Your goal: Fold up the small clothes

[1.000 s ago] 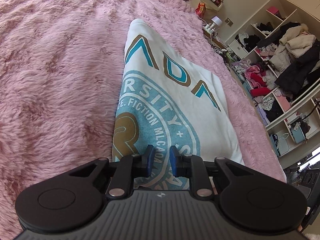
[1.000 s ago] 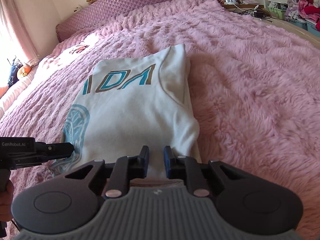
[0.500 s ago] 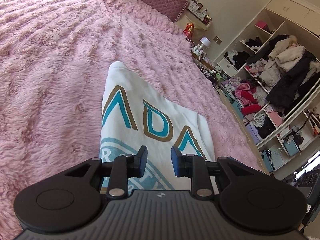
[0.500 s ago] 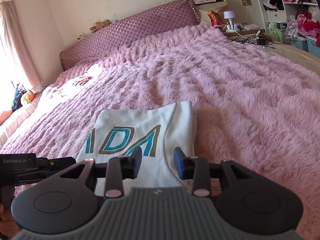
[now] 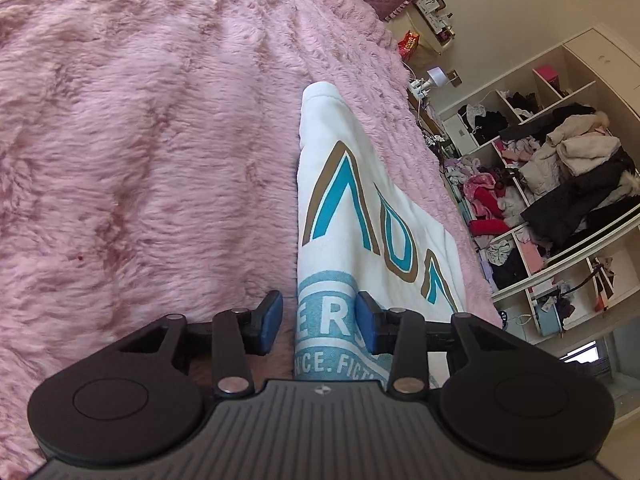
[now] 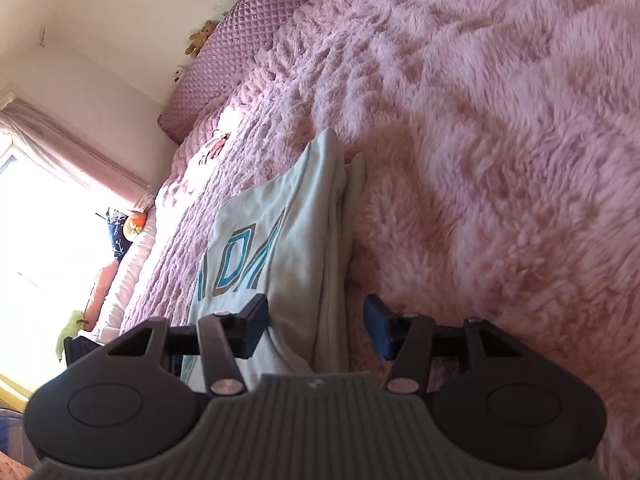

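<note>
A folded white shirt (image 5: 344,216) with teal and brown lettering lies flat on the fluffy pink bedspread (image 5: 140,152). My left gripper (image 5: 319,323) hovers over the shirt's left folded edge. Its jaws are opening, and the edge shows in the gap with the pads clear of the cloth. In the right wrist view the same shirt (image 6: 296,248) runs away from me. My right gripper (image 6: 316,325) straddles its layered right edge. Those jaws are opening too and do not press on the cloth.
Open shelves (image 5: 560,184) crammed with clothes stand beyond the bed's right side, with a bedside table and lamp (image 5: 434,76) near them. A quilted purple headboard (image 6: 248,44) and a bright window (image 6: 44,232) lie at the far end.
Both grippers' jaws spread apart. Each slid sideways to its own side edge of the shirt and dropped lower. The right view rolled, so the bed now looks tilted.
</note>
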A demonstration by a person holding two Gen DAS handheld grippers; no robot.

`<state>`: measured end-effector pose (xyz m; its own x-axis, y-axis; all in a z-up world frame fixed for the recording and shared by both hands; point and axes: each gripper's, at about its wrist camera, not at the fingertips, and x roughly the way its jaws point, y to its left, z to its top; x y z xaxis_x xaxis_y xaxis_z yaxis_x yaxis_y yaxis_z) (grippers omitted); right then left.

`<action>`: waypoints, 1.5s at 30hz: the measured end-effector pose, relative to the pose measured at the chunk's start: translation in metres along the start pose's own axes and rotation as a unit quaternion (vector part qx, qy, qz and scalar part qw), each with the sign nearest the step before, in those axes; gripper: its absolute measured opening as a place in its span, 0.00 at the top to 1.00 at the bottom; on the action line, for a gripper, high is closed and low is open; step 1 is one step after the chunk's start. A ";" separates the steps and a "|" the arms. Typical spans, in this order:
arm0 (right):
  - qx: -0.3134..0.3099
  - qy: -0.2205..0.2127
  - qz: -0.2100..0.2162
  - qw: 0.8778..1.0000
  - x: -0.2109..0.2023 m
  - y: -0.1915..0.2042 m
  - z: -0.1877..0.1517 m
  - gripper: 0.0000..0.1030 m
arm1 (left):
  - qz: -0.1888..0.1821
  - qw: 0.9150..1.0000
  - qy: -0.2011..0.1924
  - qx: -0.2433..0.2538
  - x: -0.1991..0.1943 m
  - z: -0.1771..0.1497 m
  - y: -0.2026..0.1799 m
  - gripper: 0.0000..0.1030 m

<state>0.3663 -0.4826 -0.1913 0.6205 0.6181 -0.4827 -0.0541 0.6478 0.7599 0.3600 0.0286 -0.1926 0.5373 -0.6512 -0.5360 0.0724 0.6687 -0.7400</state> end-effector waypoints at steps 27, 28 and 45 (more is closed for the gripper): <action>0.014 0.022 0.050 0.998 0.073 0.015 0.011 0.30 | -0.030 0.997 0.035 0.053 0.050 0.010 -0.028 0.25; 0.015 0.022 0.051 0.998 0.074 0.015 0.011 0.30 | -0.034 0.997 0.036 0.053 0.050 0.011 -0.026 0.25; 0.014 -0.014 0.053 0.998 0.052 0.015 0.007 0.74 | -0.099 0.995 0.016 0.012 0.033 0.018 -0.019 0.73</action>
<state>0.4032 -0.4433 -0.2021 0.6336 0.6701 -0.3867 -0.0995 0.5663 0.8182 0.3917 0.0010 -0.1884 0.4828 -0.7825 -0.3932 0.1947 0.5336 -0.8230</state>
